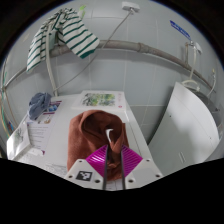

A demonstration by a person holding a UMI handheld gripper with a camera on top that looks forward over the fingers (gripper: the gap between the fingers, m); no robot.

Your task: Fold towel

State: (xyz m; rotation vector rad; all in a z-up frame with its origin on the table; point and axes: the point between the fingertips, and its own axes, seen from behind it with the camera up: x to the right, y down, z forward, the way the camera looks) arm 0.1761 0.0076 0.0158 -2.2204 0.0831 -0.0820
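A brown towel (97, 130) lies bunched on a white surface (135, 135) just ahead of my fingers. My gripper (112, 157) is shut on a pinched fold of the brown towel, with the magenta pads (98, 157) pressed against the cloth from both sides. The fold rises between the fingers and the rest of the towel spreads beyond them.
A green-and-white striped cloth (62, 33) hangs from a rail on the wall beyond. A small blue object (39, 103) and printed sheets (100, 99) lie on the white surface at the left and middle. A white rounded panel (185, 125) stands at the right.
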